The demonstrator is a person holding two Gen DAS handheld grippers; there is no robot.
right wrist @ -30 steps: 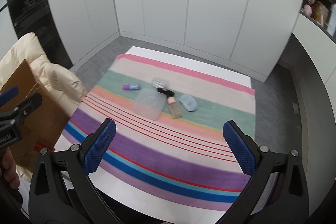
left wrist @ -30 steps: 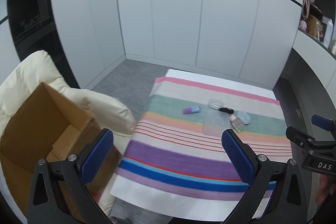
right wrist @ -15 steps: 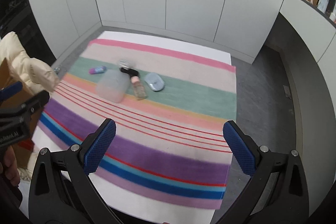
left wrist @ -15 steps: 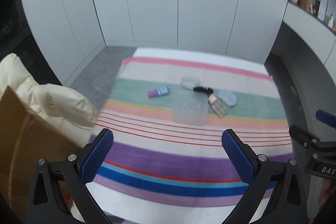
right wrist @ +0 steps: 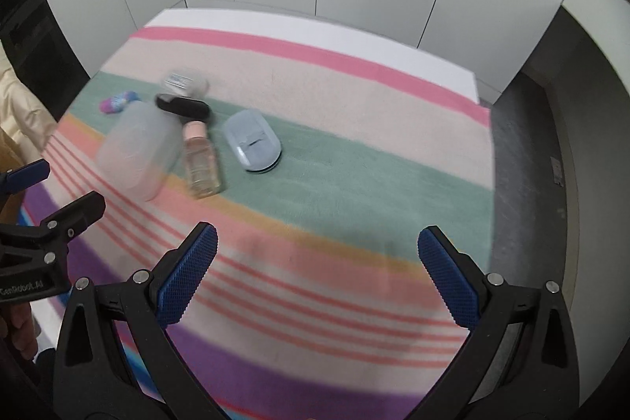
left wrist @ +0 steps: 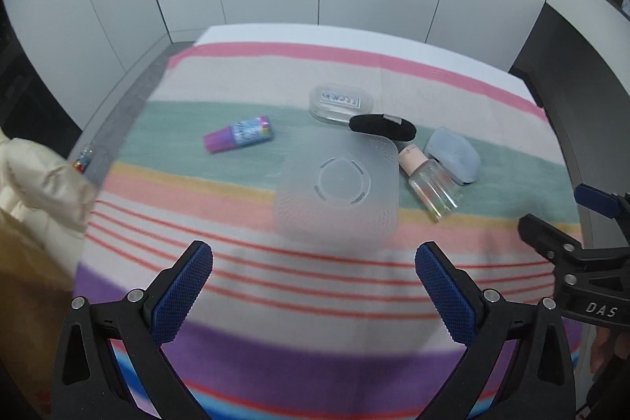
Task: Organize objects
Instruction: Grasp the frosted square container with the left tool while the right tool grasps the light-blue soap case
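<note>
Closer now to the striped cloth (left wrist: 354,73) than half a second ago, both views, with the small things larger and the cardboard box nearly out of the left edge of the left wrist view.

Left gripper (left wrist: 313,288) held low over the near purple and red stripes, tongs spread wide, nothing between the blue pads (left wrist: 183,292). Right gripper (right wrist: 315,272) likewise wide and empty, hovering above the near right part of the cloth, pointed toward the far edge. Each gripper visible at the side of the other's view.

Clustered on the green stripe, toward the far half of the cloth:
- frosted square lid (left wrist: 338,185), flat, just ahead of the left gripper
- black oval case (left wrist: 384,127), long axis running left to right, touching the lid's far edge
- clear oval box (left wrist: 340,103) behind it, toward the far edge
- pink-capped bottle (left wrist: 431,182) lying on its side, cap pointing toward the far edge, long axis angled from far left to near right
- pale blue case (left wrist: 453,154) just beside the bottle on the right
- purple tube (left wrist: 238,134) lying apart to the left, purple cap toward the left edge

Cream padded jacket (left wrist: 43,180) off the left edge of the cloth.
</note>
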